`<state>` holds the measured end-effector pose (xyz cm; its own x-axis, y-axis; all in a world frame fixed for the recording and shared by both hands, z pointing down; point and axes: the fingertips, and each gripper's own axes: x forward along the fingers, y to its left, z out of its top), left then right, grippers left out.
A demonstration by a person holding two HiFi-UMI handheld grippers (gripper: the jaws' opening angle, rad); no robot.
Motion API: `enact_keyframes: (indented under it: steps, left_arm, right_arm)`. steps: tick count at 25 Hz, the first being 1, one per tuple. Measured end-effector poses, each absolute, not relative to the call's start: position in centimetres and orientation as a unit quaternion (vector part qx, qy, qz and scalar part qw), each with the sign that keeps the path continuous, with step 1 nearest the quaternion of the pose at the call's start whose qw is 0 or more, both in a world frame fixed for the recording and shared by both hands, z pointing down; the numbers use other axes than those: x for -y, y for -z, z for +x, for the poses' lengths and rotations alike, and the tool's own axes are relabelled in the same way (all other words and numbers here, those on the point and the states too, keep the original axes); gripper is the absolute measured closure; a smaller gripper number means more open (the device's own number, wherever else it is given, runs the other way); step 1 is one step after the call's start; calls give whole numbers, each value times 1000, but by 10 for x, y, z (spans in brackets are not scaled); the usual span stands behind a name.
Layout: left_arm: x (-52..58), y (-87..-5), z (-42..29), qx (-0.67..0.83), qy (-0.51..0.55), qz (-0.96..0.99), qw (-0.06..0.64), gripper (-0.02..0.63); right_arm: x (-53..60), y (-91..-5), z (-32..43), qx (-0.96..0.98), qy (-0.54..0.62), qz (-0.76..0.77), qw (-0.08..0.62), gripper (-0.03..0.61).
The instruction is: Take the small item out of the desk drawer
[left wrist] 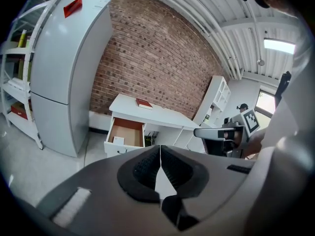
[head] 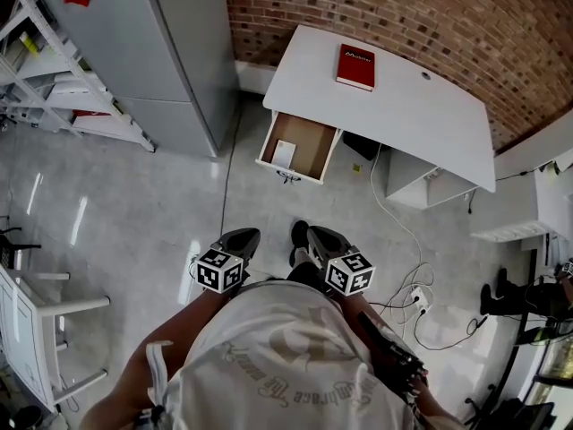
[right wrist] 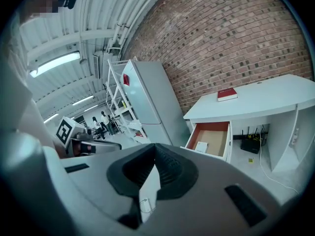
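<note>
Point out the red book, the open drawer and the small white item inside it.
red book (head: 355, 66), head view, middle of its cover.
open drawer (head: 312, 144), head view, bare brown floor.
small white item (head: 284, 154), head view, its centre.

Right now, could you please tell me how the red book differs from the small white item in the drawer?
The book is red and lies on top of the desk; the item is white and lies inside the open drawer. The book looks larger than the item. Both lie flat.
</note>
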<state>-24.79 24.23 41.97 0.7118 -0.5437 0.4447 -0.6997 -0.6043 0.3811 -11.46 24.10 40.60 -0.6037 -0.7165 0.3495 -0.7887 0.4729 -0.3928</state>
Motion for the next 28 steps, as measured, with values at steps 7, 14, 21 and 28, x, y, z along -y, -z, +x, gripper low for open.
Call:
enact_keyframes:
  steps: [7, 14, 21, 28]
  left_arm:
    - [-198, -419, -239, 365, -145, 878, 275, 604]
    - [-142, -412, -220, 378, -143, 874, 270, 604]
    - [-95, -406, -200, 396, -141, 868, 264, 604]
    - [-61, -411, -191, 415, -154, 852, 280, 604]
  right_arm:
    - [-192, -415, -108, 860, -274, 423, 76, 574]
    - [-131, -407, -88, 867, -271, 411, 79, 574]
    - [-81, -407, -66, 872, -276, 396, 84, 574]
    - [-39, -414, -55, 879, -284, 371, 95, 574]
